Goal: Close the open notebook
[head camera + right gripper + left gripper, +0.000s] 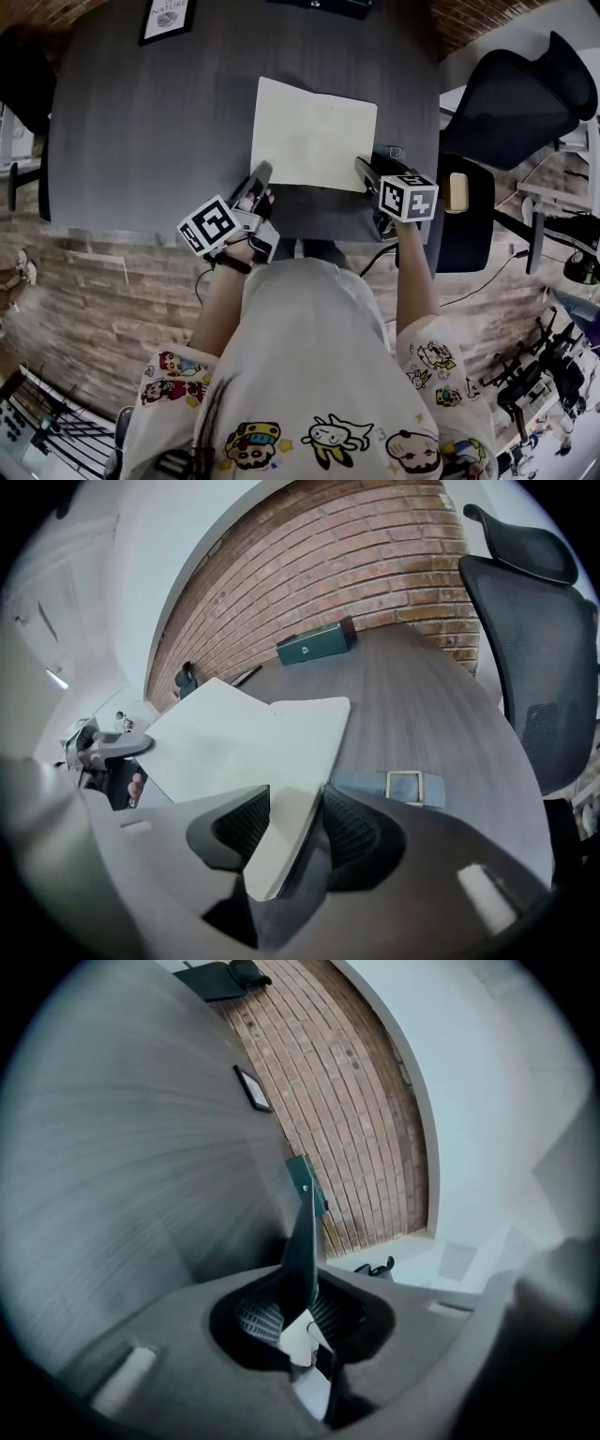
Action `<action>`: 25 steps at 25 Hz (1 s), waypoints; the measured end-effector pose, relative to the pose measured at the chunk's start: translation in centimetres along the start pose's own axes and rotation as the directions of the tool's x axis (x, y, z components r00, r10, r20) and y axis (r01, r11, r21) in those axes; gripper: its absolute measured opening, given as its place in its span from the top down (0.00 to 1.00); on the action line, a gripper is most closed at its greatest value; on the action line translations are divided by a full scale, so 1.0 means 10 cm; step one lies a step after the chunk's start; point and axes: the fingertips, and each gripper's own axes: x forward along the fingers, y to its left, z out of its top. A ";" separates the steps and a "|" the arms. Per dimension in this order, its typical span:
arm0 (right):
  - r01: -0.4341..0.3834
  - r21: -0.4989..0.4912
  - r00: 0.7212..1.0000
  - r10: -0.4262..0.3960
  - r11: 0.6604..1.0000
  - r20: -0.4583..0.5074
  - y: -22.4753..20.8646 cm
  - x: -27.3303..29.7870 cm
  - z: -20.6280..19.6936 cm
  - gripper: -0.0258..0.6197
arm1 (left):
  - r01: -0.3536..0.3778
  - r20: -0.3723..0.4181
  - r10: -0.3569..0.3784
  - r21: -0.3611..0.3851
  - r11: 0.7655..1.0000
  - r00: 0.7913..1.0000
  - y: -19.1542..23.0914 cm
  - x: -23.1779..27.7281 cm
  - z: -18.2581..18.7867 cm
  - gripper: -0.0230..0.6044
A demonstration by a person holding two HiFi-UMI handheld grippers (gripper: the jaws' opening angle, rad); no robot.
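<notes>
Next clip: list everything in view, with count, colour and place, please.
table: 1, grey, fills the middle
notebook: 1, cream pages, open on table
frame: 1, black, table's far left
box: 1, dark green, table's far edge
strap: 1, bluish, buckled, right of notebook
chair: 1, black, right of table
left gripper: 1, grey, shut on notebook's near left corner
right gripper: 1, grey, open around notebook's near right corner
shirt: 1, white with cartoons, bottom

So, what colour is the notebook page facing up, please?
Plain cream; the notebook page shows best in head view.
</notes>
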 end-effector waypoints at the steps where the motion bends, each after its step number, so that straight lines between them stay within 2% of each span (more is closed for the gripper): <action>1: -0.006 0.024 1.000 0.006 1.000 0.021 -0.01 -0.02 0.01 0.66 | 0.001 -0.019 -0.001 0.023 1.000 1.000 -0.05 0.01 -0.02 0.90; 6: -0.082 0.235 0.987 0.046 0.969 0.157 -0.02 -0.18 0.02 0.60 | -0.001 -0.102 0.014 0.119 0.993 0.995 -0.22 0.03 -0.08 0.88; 11: -0.118 0.315 0.976 0.051 0.942 0.213 -0.10 -0.40 -0.12 0.61 | -0.005 -0.170 0.045 0.227 0.974 0.984 -0.41 0.11 -0.20 0.85; 15: -0.161 0.385 0.958 0.051 0.909 0.281 -0.11 -0.55 -0.14 0.62 | 0.012 -0.215 0.063 0.329 0.944 0.975 -0.55 0.17 -0.30 0.82; 19: -0.179 0.408 0.939 0.031 0.895 0.343 -0.09 -0.71 -0.09 0.64 | 0.029 -0.268 0.110 0.468 0.883 0.957 -0.67 0.23 -0.41 0.79; 25: -0.186 0.438 0.923 0.004 0.879 0.385 -0.13 -0.93 -0.17 0.65 | 0.068 -0.332 0.205 0.655 0.752 0.921 -0.80 0.39 -0.68 0.73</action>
